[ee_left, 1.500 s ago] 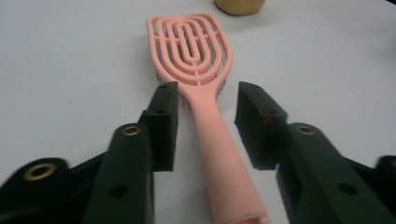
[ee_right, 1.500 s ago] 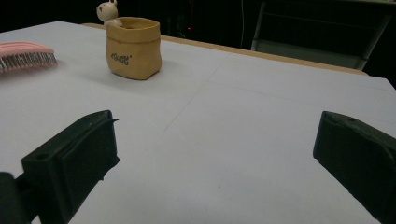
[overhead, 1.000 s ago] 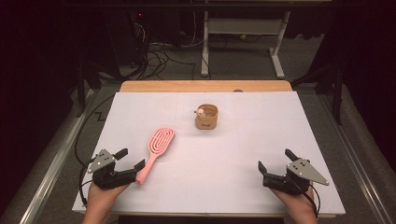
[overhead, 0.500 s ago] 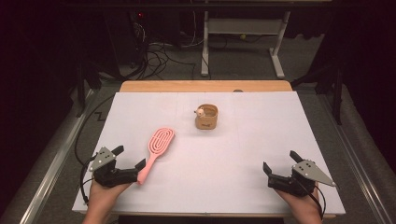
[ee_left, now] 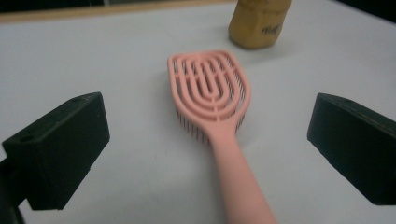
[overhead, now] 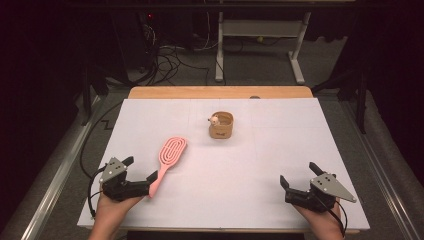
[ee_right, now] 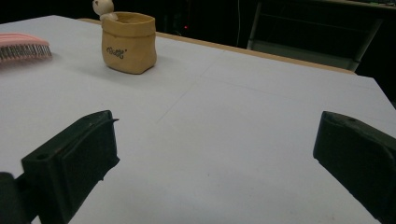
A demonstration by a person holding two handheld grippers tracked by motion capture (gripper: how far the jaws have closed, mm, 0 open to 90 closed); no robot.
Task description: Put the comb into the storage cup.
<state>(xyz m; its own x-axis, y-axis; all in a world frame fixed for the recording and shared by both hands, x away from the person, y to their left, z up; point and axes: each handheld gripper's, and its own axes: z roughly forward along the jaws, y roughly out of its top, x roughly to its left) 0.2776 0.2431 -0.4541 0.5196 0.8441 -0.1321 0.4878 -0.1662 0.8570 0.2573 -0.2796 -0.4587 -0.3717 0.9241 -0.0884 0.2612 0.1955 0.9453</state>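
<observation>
**Desk:** Where does the work stand?

**Photographer:** Barely begun, by the look of it. The pink plastic paddle hairbrush [overhead: 169, 160] lies flat on the white-covered table [overhead: 250, 200], bristles down, its handle running between the spread jaws of the left gripper [ee_left: 205, 154], which has not closed on it.

**Desk:** And the other hand?

**Photographer:** The right gripper [overhead: 299, 182] rests near the table's front edge, jaws released and empty, well apart from the brush. The small tan fabric pouch with a toy figure [overhead: 221, 125] stands farther back. Grasping and lifting the brush remain undone.
</observation>
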